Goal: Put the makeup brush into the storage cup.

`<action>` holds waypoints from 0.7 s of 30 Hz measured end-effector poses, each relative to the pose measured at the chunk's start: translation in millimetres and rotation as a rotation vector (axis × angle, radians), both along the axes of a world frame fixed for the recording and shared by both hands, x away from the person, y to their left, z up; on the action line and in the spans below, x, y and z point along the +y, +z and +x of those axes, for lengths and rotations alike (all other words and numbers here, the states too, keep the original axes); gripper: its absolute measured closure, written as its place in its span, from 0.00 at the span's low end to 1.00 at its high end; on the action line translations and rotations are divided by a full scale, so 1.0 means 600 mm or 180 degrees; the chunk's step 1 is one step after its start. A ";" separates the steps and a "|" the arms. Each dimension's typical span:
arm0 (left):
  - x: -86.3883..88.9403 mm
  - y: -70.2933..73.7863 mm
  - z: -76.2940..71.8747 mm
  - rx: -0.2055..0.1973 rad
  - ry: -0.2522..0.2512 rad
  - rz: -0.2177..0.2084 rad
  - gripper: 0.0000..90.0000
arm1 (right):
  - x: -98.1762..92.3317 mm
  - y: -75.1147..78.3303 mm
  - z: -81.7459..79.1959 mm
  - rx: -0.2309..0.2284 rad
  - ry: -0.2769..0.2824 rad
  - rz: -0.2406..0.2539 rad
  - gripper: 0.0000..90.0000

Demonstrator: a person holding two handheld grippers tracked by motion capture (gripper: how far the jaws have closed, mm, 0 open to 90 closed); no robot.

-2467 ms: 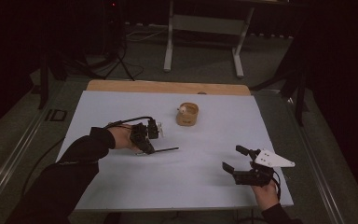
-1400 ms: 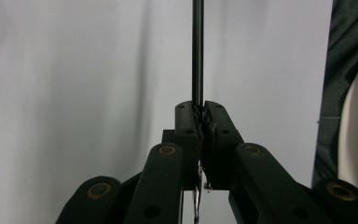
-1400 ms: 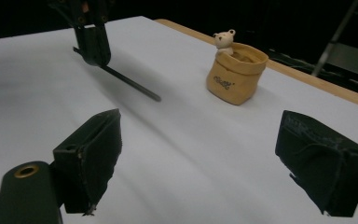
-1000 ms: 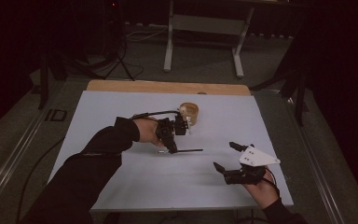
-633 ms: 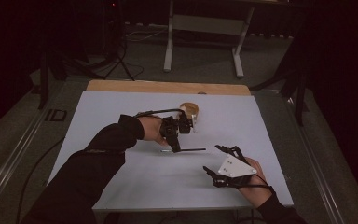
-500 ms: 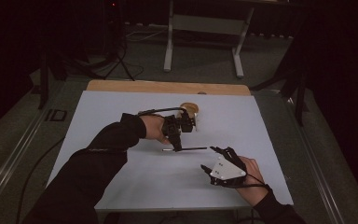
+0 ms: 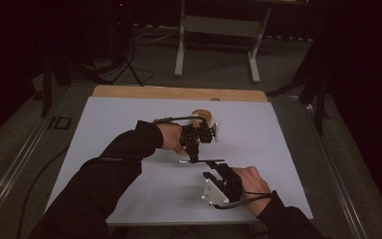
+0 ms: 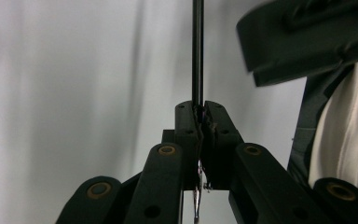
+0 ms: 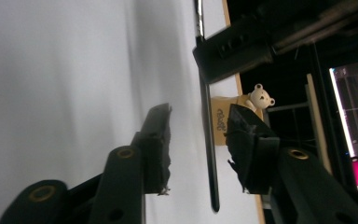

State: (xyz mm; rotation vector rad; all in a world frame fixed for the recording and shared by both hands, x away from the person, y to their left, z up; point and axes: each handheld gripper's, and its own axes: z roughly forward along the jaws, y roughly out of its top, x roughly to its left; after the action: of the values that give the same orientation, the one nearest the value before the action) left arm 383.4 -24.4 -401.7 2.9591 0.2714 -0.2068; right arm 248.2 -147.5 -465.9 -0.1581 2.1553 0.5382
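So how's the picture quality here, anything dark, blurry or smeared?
High view: the room around is nearly black, while the white table is evenly lit and sharp. Left gripper view: the other tool at top right is blurred, and the thin rod stays fairly crisp. Right gripper view: the tabletop smears into soft streaks, and the bear figure reads clearly.

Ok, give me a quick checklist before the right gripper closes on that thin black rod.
1. Left gripper shut on the thin black rod: ok.
2. Rod between the jaws of the right gripper, which have just been closing: ok.
3. Right gripper pads pressing on the rod: not ok, gaps on both sides.
4. Rod lifted off the white table: cannot tell.
5. Wooden block with the bear figure apart from the rod: ok in the high view.
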 end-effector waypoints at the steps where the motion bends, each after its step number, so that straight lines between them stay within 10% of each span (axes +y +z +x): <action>1: -0.001 0.000 -0.001 -0.0010 0.0016 -0.0010 0.95 | 0.004 -0.001 0.000 -0.0018 -0.0016 -0.0028 0.68; 21: -0.006 0.002 -0.009 -0.0038 -0.0090 -0.0059 0.95 | 0.027 -0.010 0.024 -0.0117 -0.0203 -0.0281 0.91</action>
State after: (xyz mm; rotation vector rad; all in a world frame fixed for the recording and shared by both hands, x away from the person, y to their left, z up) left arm 378.0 -28.2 -400.6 2.9464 0.2249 -0.1939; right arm 262.5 -131.6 -472.1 -0.1462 2.1419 0.4010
